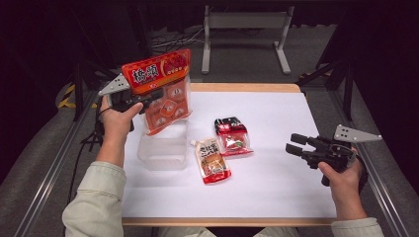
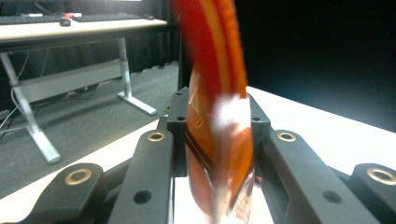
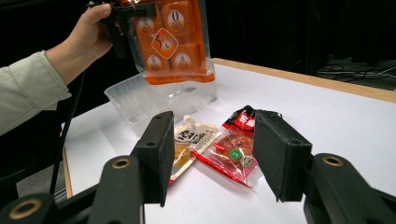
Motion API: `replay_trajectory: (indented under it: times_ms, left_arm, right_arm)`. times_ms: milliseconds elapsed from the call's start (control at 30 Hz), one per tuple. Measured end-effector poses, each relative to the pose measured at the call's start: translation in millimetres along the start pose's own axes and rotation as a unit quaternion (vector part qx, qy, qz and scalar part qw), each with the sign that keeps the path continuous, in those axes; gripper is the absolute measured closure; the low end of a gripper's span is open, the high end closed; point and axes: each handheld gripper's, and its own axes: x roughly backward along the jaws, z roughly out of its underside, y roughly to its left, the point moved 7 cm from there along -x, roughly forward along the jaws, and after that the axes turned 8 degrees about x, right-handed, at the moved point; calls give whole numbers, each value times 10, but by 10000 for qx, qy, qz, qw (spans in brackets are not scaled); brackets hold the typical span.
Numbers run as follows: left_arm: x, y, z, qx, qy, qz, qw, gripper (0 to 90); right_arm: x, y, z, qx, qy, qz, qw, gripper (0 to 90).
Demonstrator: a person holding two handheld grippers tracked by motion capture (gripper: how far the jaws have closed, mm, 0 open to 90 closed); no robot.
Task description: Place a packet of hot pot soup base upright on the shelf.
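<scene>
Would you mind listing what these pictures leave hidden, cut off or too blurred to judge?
- Large orange snack bag: blurred in the left gripper view, print unreadable.
- Its top: cut off by the upper edge in the right gripper view.
- Clear plastic container: the bag hides part of its back in the high view.
- Spouted sauce pouch: the near jaw hides its lower part in the right gripper view.

We wear pale beige-grey sleeves (image 1: 96,197) ending at the wrists. Our left tongs (image 2: 217,140) and right tongs (image 3: 210,154) are matte black, with flat rectangular pads, brass-ringed pivot pins (image 3: 121,163) on the links, a grey three-cornered plate (image 1: 356,134) on top, and a black cable (image 3: 67,126).
</scene>
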Motion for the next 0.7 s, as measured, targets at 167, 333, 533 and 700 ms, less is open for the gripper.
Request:
replay_trajectory:
  times_ms: [167,333,533,700]
  left_arm:
    - [52,13,40,3,-108,-293,9995,719]
    - [69,20,160,-16,-20,-559,9984,719]
    - [-24,34,290,8,69,-536,9985,719]
    - [-99,41,387,17,223,-518,9984,718]
  right_arm:
    - [-6,6,5,12,-4,-39,10000,491]
    - [-11,20,6,21,-1,-83,10000,488]
    - [-47,51,2,59,15,-152,9999,485]
    - [-71,53,23,60,62,-178,9998,484]
